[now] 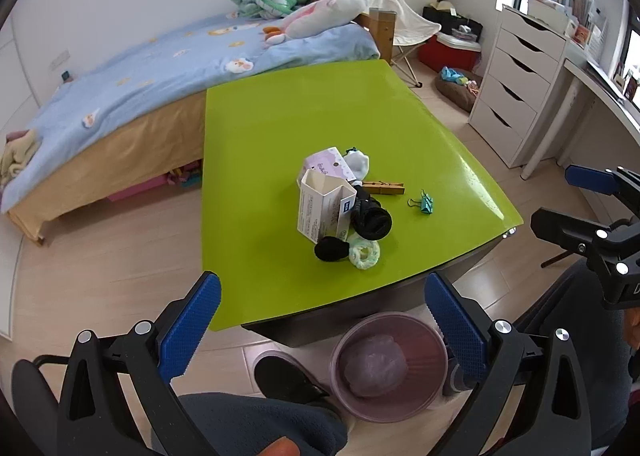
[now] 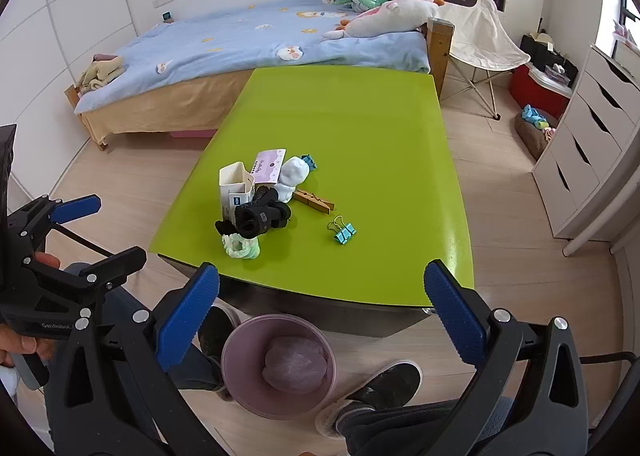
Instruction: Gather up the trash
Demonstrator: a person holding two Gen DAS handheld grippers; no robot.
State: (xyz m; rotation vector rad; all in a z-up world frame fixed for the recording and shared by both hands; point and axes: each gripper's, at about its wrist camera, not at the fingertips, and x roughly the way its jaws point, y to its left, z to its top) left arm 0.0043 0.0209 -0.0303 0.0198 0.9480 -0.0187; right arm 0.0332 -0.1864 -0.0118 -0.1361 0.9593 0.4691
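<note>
While both tongs hang released, left tongs point(image 1: 322, 330), right tongs point(image 2: 320, 320), green table point(image 1: 280, 115) beside bed point(image 1: 140, 71); bin point(image 1: 390, 366) on wood floor

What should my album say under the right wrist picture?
Open right gripper above a pink bin, facing a green table.

A small pile sits on the table point(image 2: 360, 127): a box point(image 2: 236, 191) stands at its left, a binder clip point(image 2: 342, 231) lies apart to its right. The bin point(image 2: 240, 352) stands on the floor before the table, the bed point(image 2: 224, 55) behind it.
</note>
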